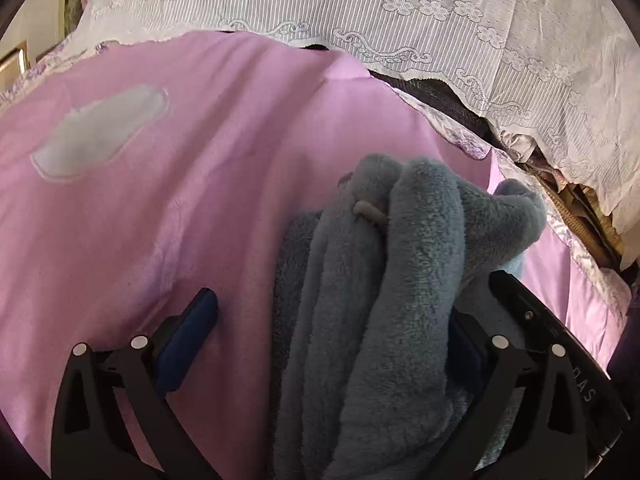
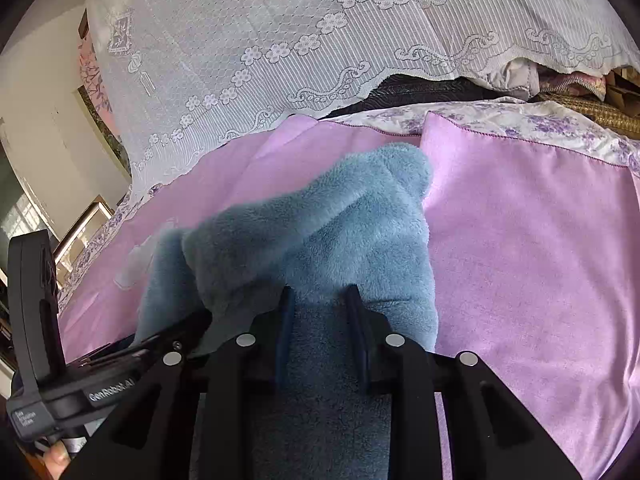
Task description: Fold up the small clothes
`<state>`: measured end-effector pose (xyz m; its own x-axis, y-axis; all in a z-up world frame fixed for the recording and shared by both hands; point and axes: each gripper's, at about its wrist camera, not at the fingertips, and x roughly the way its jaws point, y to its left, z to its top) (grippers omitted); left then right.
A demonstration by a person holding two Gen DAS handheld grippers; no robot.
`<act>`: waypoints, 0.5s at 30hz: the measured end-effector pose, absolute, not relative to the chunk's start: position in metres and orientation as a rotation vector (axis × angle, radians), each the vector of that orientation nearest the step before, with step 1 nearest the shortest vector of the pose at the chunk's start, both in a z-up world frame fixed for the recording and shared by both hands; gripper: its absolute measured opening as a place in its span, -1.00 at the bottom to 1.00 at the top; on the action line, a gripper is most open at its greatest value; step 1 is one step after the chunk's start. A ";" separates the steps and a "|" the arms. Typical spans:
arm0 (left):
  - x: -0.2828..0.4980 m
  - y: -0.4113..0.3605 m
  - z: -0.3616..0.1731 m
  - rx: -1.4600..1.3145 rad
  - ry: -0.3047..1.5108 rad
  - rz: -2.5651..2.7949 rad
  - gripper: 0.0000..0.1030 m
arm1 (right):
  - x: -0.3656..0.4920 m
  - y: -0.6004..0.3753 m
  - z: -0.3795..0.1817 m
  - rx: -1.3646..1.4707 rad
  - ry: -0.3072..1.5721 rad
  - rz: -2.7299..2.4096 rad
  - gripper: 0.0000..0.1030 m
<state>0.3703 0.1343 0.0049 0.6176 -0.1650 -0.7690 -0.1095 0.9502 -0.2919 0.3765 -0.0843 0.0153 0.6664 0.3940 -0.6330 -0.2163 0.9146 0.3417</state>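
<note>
A blue fleece garment (image 1: 400,280) lies bunched in thick folds on a pink sheet (image 1: 180,220). My left gripper (image 1: 332,308) stands open. Its left pad (image 1: 188,332) is bare over the sheet, and the fleece is piled against the right finger, which is mostly hidden. In the right wrist view my right gripper (image 2: 319,292) is shut on a fold of the fleece garment (image 2: 320,224), with its narrow jaws pressed into the pile. The garment rises ahead of them in a hump. The right gripper's black body (image 1: 532,320) shows beside the fleece in the left wrist view.
A white lace cloth (image 2: 280,40) hangs behind the pink sheet (image 2: 520,240). A purple floral bedsheet (image 2: 500,120) edges the sheet. A grey patch (image 1: 100,132) sits on the pink sheet at left. Dark bags and clutter (image 1: 580,208) sit under the lace at right. A person's fingertip (image 2: 56,456) shows at the bottom left.
</note>
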 end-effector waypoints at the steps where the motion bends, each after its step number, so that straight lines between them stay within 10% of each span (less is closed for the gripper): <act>1: 0.369 0.134 0.005 -0.320 0.901 -0.033 0.92 | 0.376 -0.088 0.016 0.272 0.772 0.361 -0.50; 15: 0.299 0.129 0.026 -0.221 0.783 0.015 0.92 | 0.283 -0.100 0.032 0.197 0.638 0.353 -0.49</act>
<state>0.2990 0.1285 0.0255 0.7098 -0.0684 -0.7011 -0.0951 0.9769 -0.1916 0.2829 -0.1001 0.0324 0.7465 0.3801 -0.5461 -0.2601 0.9222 0.2863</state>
